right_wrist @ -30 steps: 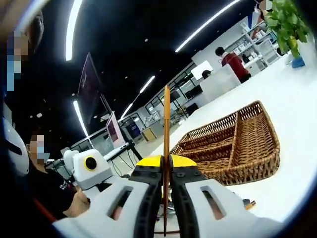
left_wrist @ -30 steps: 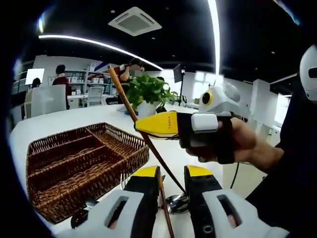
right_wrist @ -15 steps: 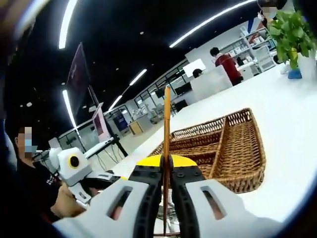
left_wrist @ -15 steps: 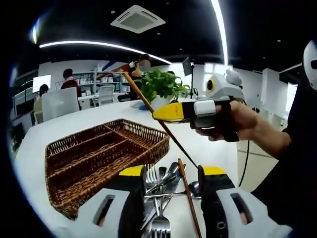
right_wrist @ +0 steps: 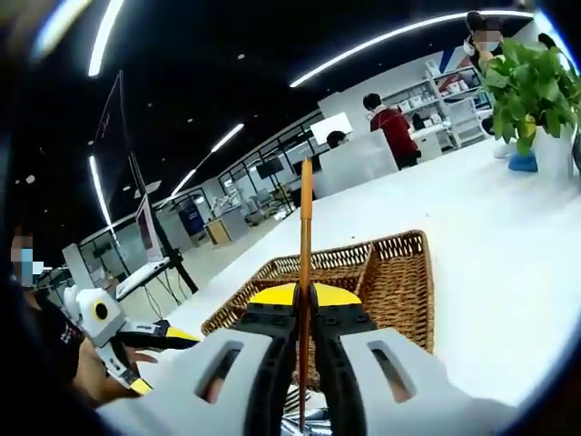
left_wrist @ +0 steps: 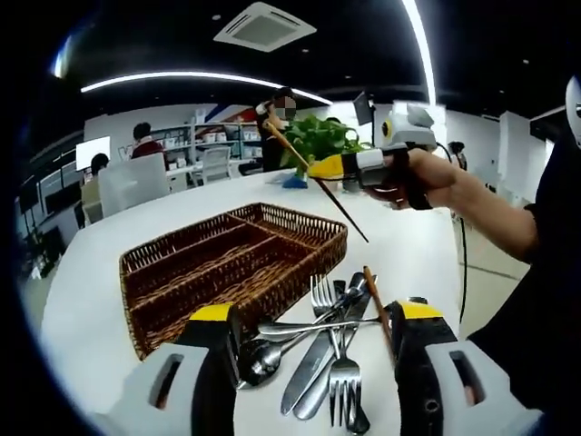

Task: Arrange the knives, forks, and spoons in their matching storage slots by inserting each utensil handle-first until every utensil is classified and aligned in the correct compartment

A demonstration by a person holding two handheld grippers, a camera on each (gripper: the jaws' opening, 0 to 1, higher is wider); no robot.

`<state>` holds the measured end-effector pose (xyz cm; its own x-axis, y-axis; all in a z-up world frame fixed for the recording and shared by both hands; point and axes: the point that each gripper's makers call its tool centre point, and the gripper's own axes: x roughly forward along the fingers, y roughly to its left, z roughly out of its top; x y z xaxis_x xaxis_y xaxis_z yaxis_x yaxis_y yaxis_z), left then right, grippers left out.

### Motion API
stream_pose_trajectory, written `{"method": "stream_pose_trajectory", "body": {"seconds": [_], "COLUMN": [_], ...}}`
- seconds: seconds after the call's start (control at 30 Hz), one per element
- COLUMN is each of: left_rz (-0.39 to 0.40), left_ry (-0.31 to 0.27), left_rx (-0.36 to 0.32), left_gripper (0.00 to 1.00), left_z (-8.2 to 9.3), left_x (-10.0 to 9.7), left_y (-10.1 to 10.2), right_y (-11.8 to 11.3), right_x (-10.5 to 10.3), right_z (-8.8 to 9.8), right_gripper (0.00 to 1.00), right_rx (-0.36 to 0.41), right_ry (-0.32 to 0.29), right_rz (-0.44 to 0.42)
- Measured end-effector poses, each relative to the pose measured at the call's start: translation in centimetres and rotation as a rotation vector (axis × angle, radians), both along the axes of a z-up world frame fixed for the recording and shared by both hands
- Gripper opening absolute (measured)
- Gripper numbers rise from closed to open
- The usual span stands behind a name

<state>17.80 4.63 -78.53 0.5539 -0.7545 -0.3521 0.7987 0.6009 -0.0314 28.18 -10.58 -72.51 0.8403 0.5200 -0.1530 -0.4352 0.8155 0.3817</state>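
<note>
My left gripper (left_wrist: 316, 316) stands open wide over a loose pile of forks, knives and spoons (left_wrist: 320, 352) on the white table. One utensil with a wooden handle (left_wrist: 377, 304) lies at the pile's right side. Left of the pile sits a brown wicker basket (left_wrist: 231, 263) with long compartments. My right gripper (left_wrist: 322, 167), held by a hand, is up in the air beyond the basket, shut on a thin wooden-handled utensil (left_wrist: 318, 182). In the right gripper view that handle (right_wrist: 306, 218) rises straight from my shut right gripper (right_wrist: 305, 292), with the basket (right_wrist: 399, 282) behind it and the left gripper (right_wrist: 136, 341) low at the left.
A potted green plant (left_wrist: 320, 138) stands at the table's far edge, and appears as the plant (right_wrist: 531, 82) in the right gripper view. The white table (right_wrist: 490, 236) stretches wide beside the basket. People and office furniture (left_wrist: 136, 168) are far behind.
My left gripper has opened wider and let go of a wooden-handled utensil, which now lies in the pile. My right gripper has carried its utensil farther away, above the basket's far side.
</note>
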Motion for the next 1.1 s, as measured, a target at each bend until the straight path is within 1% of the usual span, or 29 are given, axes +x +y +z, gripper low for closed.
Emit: {"method": "stream_pose_trajectory", "body": {"seconds": [0.13, 0.2, 0.23, 0.3, 0.37, 0.4, 0.53, 0.6, 0.63, 0.77, 0.83, 0.87, 0.93, 0.97, 1.03, 1.1], "left_rz": [0.022, 0.029, 0.038, 0.05, 0.056, 0.06, 0.065, 0.064, 0.065, 0.059, 0.056, 0.055, 0.053, 0.054, 0.051, 0.046], "left_ry": [-0.008, -0.026, -0.031, -0.043, -0.047, -0.047, -0.045, -0.045, -0.045, -0.041, -0.042, -0.041, -0.038, -0.037, -0.032, -0.029], "left_rx": [0.006, 0.01, 0.009, 0.008, 0.01, 0.009, 0.018, 0.021, 0.021, 0.014, 0.014, 0.016, 0.019, 0.02, 0.02, 0.024], "left_gripper": [0.78, 0.83, 0.85, 0.89, 0.9, 0.91, 0.91, 0.92, 0.92, 0.95, 0.95, 0.96, 0.96, 0.96, 0.96, 0.96], "left_z": [0.0, 0.2, 0.3, 0.5, 0.6, 0.6, 0.3, 0.2, 0.2, 0.2, 0.2, 0.1, 0.0, 0.0, -0.1, -0.3], "left_x": [0.3, 0.4, 0.6, 0.8, 0.8, 0.9, 1.0, 1.0, 1.0, 0.9, 0.8, 0.7, 0.7, 0.7, 0.6, 0.6], "left_y": [0.7, 1.0, 1.1, 1.4, 1.6, 1.7, 1.9, 2.0, 2.0, 1.8, 1.8, 1.8, 1.8, 1.8, 1.7, 1.6], "right_y": [-0.4, -0.4, -0.7, -0.9, -1.1, -1.1, -1.3, -1.2, -1.2, -0.9, -0.8, -0.8, -0.8, -0.6, -0.3, -0.2], "right_x": [1.4, 1.9, 2.9, 3.8, 4.5, 4.9, 6.2, 6.9, 7.1, 8.2, 8.5, 8.7, 8.9, 8.9, 9.0, 9.2], "right_z": [-0.1, -0.4, -0.4, -0.7, -1.1, -1.2, -2.3, -2.8, -3.0, -4.2, -4.6, -4.8, -5.7, -5.9, -6.6, -7.0], "right_gripper": [0.03, 0.03, 0.03, 0.03, 0.03, 0.03, 0.03, 0.03, 0.03, 0.03, 0.03, 0.03, 0.03, 0.03, 0.03, 0.03], "right_rx": [-0.015, -0.028, -0.034, -0.045, -0.045, -0.023, -0.046, -0.013, -0.009, -0.038, -0.007, -0.004, -0.051, -0.056, -0.041, -0.057], "right_ry": [0.013, 0.029, 0.037, 0.051, 0.073, 0.09, 0.128, 0.156, 0.162, 0.193, 0.22, 0.229, 0.245, 0.251, 0.279, 0.283], "right_rz": [-0.011, -0.011, -0.016, -0.027, -0.032, -0.038, -0.048, -0.053, -0.054, -0.059, -0.063, -0.065, -0.072, -0.067, -0.065, -0.068]}}
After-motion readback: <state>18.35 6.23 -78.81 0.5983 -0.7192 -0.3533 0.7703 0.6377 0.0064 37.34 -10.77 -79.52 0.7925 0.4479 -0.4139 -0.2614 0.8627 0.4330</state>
